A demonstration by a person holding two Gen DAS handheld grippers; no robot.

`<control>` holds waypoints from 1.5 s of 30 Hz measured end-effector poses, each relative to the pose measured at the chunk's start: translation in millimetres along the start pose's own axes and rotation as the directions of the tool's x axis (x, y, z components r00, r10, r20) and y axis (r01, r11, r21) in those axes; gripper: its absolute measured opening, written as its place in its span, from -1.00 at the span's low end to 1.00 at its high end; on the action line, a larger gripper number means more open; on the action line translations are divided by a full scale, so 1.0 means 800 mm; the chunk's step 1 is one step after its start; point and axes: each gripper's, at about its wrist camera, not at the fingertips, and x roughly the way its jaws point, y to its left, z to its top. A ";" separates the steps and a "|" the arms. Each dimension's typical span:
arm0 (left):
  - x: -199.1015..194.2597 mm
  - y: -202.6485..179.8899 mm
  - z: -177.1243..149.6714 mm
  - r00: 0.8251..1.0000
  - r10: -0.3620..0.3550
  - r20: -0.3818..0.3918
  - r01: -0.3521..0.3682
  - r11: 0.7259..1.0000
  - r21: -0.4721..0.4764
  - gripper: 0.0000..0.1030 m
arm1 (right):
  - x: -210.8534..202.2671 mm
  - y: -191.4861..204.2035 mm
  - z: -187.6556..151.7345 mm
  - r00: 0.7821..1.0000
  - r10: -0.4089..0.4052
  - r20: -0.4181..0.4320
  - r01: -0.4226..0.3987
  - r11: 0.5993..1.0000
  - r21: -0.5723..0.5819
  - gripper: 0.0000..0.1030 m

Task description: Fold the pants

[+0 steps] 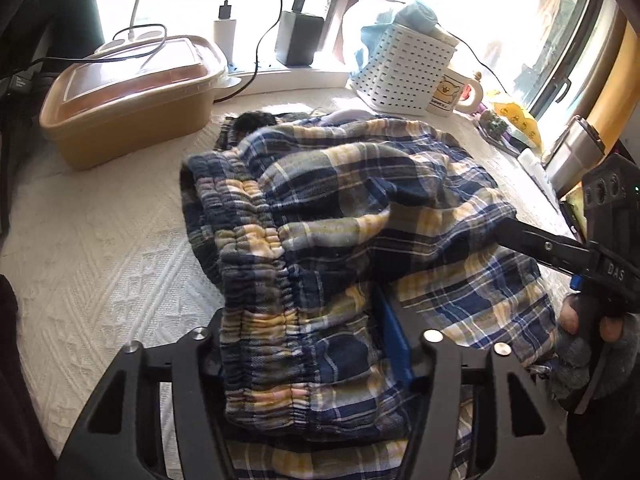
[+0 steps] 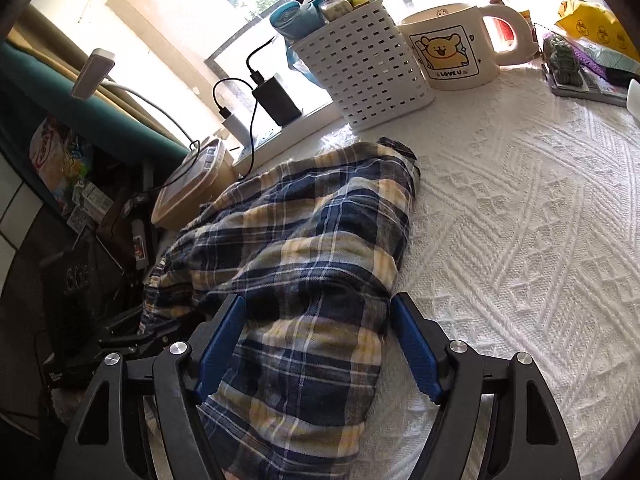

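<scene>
Blue, yellow and white plaid pants [image 1: 340,216] lie bunched on the white textured cloth; the gathered elastic waistband [image 1: 256,264] faces the left wrist camera. My left gripper [image 1: 304,344] is open, its jaws straddling the waistband fold, with one blue pad [image 1: 394,340] showing. In the right wrist view the pants [image 2: 304,240] run away from the camera. My right gripper [image 2: 318,344] is open, its blue pads [image 2: 416,348] either side of the near fabric. The right gripper also shows in the left wrist view [image 1: 500,224], its tip against the pants' right side.
A tan lidded box [image 1: 132,100] stands back left. A white perforated basket [image 2: 360,68] and a bear mug [image 2: 452,44] stand at the back. Chargers and cables [image 1: 296,36] sit on the sill. A steel tumbler [image 1: 572,156] and small items line the right edge.
</scene>
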 end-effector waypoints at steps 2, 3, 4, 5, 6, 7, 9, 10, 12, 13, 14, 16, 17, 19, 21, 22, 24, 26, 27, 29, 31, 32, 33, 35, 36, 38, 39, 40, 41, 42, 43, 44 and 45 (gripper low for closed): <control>0.000 -0.003 -0.001 1.000 -0.006 0.004 0.006 1.000 0.012 -0.14 | 0.000 0.002 -0.001 1.000 0.003 -0.006 -0.003 1.000 -0.004 0.39; 0.000 -0.002 0.000 1.000 -0.020 0.002 0.020 1.000 0.003 -0.28 | 0.002 0.003 -0.001 1.000 -0.001 -0.013 0.001 1.000 -0.005 0.28; 0.001 -0.002 0.000 0.999 -0.036 -0.003 0.036 0.999 -0.012 -0.39 | 0.001 0.004 -0.002 1.000 -0.009 -0.009 0.009 1.000 -0.012 0.17; 0.000 -0.003 0.001 0.999 -0.044 -0.003 0.044 0.999 -0.020 -0.41 | 0.003 0.005 -0.003 1.000 -0.013 -0.024 0.013 1.000 -0.016 0.04; -0.001 -0.005 0.001 0.999 -0.043 0.002 0.043 0.999 -0.018 -0.43 | 0.004 0.007 -0.004 0.999 -0.024 -0.026 0.023 0.999 -0.025 -0.10; -0.004 -0.007 0.000 0.999 -0.042 0.008 0.042 0.999 -0.014 -0.45 | 0.005 0.009 -0.005 0.999 -0.029 -0.029 0.028 0.999 -0.031 -0.21; -0.011 -0.012 0.000 0.999 -0.046 0.023 0.047 0.999 -0.006 -0.46 | 0.009 0.012 -0.007 0.998 -0.038 -0.042 0.036 0.998 -0.048 -0.51; -0.015 -0.013 0.000 0.998 -0.052 0.031 0.052 0.999 -0.004 -0.47 | 0.008 0.014 -0.007 0.998 -0.044 -0.040 0.042 0.997 -0.058 -0.58; -0.025 -0.015 -0.001 0.997 -0.066 0.046 0.066 0.998 -0.002 -0.48 | 0.004 0.020 -0.008 0.998 -0.052 -0.027 0.049 0.995 -0.087 -0.70; -0.028 -0.016 0.000 0.996 -0.073 0.051 0.073 0.997 -0.001 -0.48 | 0.002 0.023 -0.009 0.998 -0.060 -0.022 0.057 0.993 -0.102 -0.73; -0.032 -0.016 0.000 0.995 -0.078 0.057 0.078 0.997 0.001 -0.49 | 0.000 0.026 -0.010 0.998 -0.068 -0.015 0.065 0.992 -0.112 -0.73; -0.040 -0.018 0.001 0.994 -0.085 0.068 0.084 0.996 0.007 -0.50 | -0.009 0.036 -0.010 0.997 -0.079 0.004 0.079 0.987 -0.137 -0.76; -0.044 -0.019 0.001 0.993 -0.091 0.075 0.091 0.996 0.008 -0.50 | -0.014 0.041 -0.009 0.996 -0.086 0.015 0.087 0.984 -0.154 -0.76; -0.054 -0.020 0.002 0.991 -0.098 0.088 0.097 0.995 0.011 -0.51 | -0.026 0.052 -0.008 0.994 -0.097 0.040 0.103 0.978 -0.181 -0.77; -0.064 -0.021 0.002 0.989 -0.105 0.106 0.105 0.994 0.014 -0.51 | -0.038 0.063 -0.004 0.993 -0.100 0.061 0.110 0.973 -0.202 -0.77; -0.070 -0.022 0.003 0.987 -0.108 0.116 0.107 0.994 0.016 -0.51 | -0.043 0.068 -0.003 0.992 -0.100 0.071 0.113 0.971 -0.212 -0.77; -0.082 -0.023 0.003 0.984 -0.115 0.136 0.113 0.993 0.022 -0.51 | -0.055 0.078 0.002 0.991 -0.095 0.091 0.114 0.967 -0.227 -0.77; -0.092 -0.024 0.003 0.981 -0.118 0.153 0.116 0.993 0.025 -0.52 | -0.066 0.090 0.006 0.990 -0.091 0.111 0.116 0.962 -0.247 -0.77; -0.097 -0.024 0.002 0.980 -0.121 0.161 0.118 0.993 0.026 -0.52 | -0.072 0.097 0.008 0.989 -0.090 0.121 0.119 0.958 -0.260 -0.77; -0.107 -0.022 0.000 0.976 -0.127 0.177 0.124 0.992 0.024 -0.52 | -0.082 0.111 0.011 0.986 -0.089 0.140 0.126 0.950 -0.287 -0.77; -0.118 -0.018 -0.001 0.972 -0.133 0.194 0.132 0.991 0.021 -0.52 | -0.091 0.126 0.014 0.984 -0.081 0.157 0.127 0.941 -0.313 -0.77; -0.122 -0.016 -0.001 0.970 -0.137 0.201 0.136 0.991 0.019 -0.52 | -0.095 0.135 0.015 0.983 -0.078 0.165 0.129 0.936 -0.327 -0.77; -0.125 -0.015 -0.001 0.968 -0.140 0.207 0.139 0.990 0.017 -0.52 | -0.100 0.142 0.016 0.982 -0.075 0.172 0.131 0.932 -0.338 -0.77; -0.130 -0.011 -0.004 0.966 -0.149 0.213 0.150 0.989 0.011 -0.52 | -0.105 0.159 0.017 0.980 -0.074 0.185 0.139 0.921 -0.365 -0.78; -0.129 -0.010 -0.005 0.965 -0.157 0.209 0.160 0.987 0.007 -0.52 | -0.106 0.166 0.017 0.978 -0.082 0.189 0.150 0.914 -0.377 -0.78; -0.120 -0.006 -0.008 0.964 -0.179 0.194 0.186 0.982 -0.016 -0.52 | -0.106 0.174 0.016 0.975 -0.107 0.195 0.177 0.901 -0.396 -0.78; -0.112 -0.004 -0.010 0.964 -0.190 0.184 0.199 0.980 -0.031 -0.51 | -0.105 0.173 0.015 0.974 -0.119 0.192 0.188 0.898 -0.398 -0.78; -0.104 -0.003 -0.012 0.965 -0.196 0.173 0.206 0.978 -0.040 -0.50 | -0.102 0.172 0.012 0.973 -0.133 0.188 0.199 0.895 -0.398 -0.78; -0.092 -0.003 -0.015 0.967 -0.203 0.154 0.213 0.976 -0.050 -0.48 | -0.099 0.168 0.009 0.972 -0.149 0.184 0.212 0.892 -0.398 -0.78; -0.083 -0.004 -0.017 0.969 -0.209 0.135 0.219 0.974 -0.059 -0.41 | -0.095 0.163 0.005 0.971 -0.165 0.176 0.223 0.891 -0.396 -0.78; -0.071 -0.004 -0.020 0.970 -0.218 0.110 0.227 0.971 -0.071 -0.36 | -0.092 0.155 0.000 0.970 -0.180 0.166 0.232 0.891 -0.390 -0.78; -0.065 -0.005 -0.022 0.971 -0.221 0.090 0.228 0.971 -0.077 -0.31 | -0.088 0.145 -0.005 0.967 -0.201 0.157 0.248 0.890 -0.384 -0.78; -0.059 -0.005 -0.025 0.976 -0.204 0.077 0.210 0.974 -0.083 -0.21 | -0.084 0.133 -0.010 0.963 -0.224 0.147 0.264 0.888 -0.376 -0.79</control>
